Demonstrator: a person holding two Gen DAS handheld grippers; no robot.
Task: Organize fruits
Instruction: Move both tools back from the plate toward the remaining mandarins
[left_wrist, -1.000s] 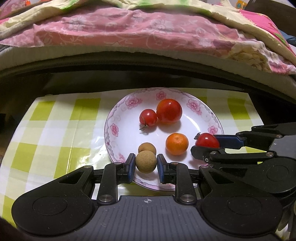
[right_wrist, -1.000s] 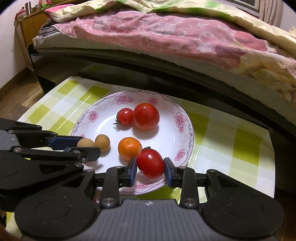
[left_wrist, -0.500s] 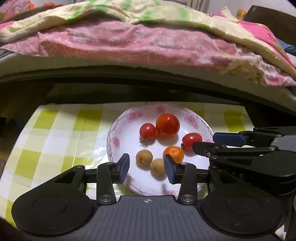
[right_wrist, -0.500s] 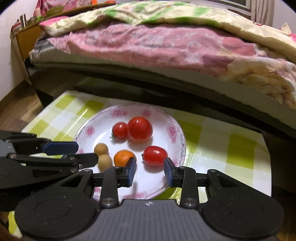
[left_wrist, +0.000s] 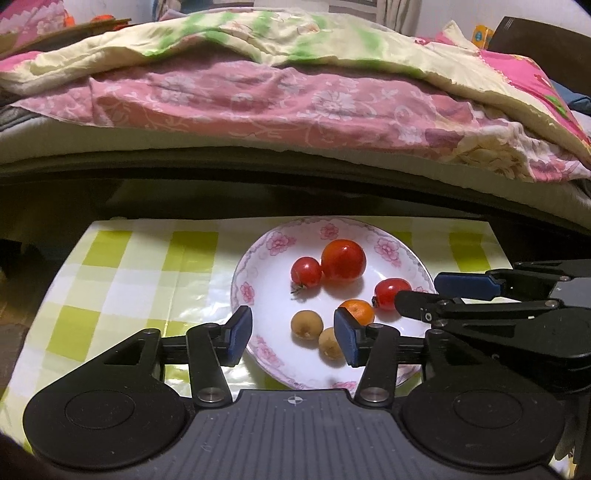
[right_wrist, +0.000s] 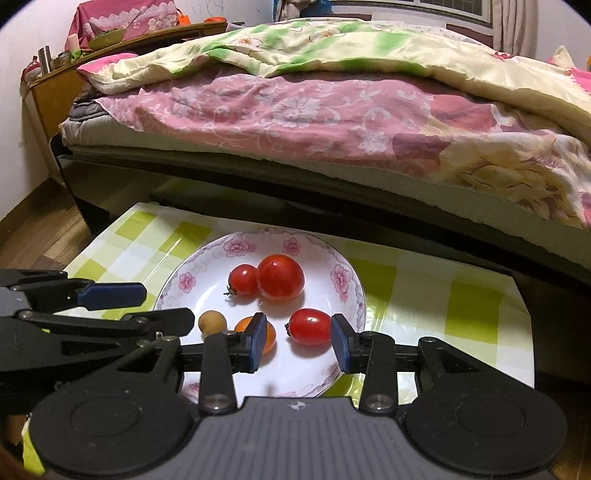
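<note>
Left tongs (left_wrist: 291, 334): opening, spread, nothing pinched.
Right tongs (right_wrist: 297, 341): opening, spread, pads clear of the tomato (right_wrist: 309, 326).
Plate (left_wrist: 258, 243): holds six fruits.

The plate (left_wrist: 255, 354) looks like glazed ceramic, glossy white with pink flower prints. Under it, the checked tablecloth (left_wrist: 122, 280) is shiny plastic (it glares). Behind the plate, the quilt (right_wrist: 295, 110) is soft matt cloth.
</note>
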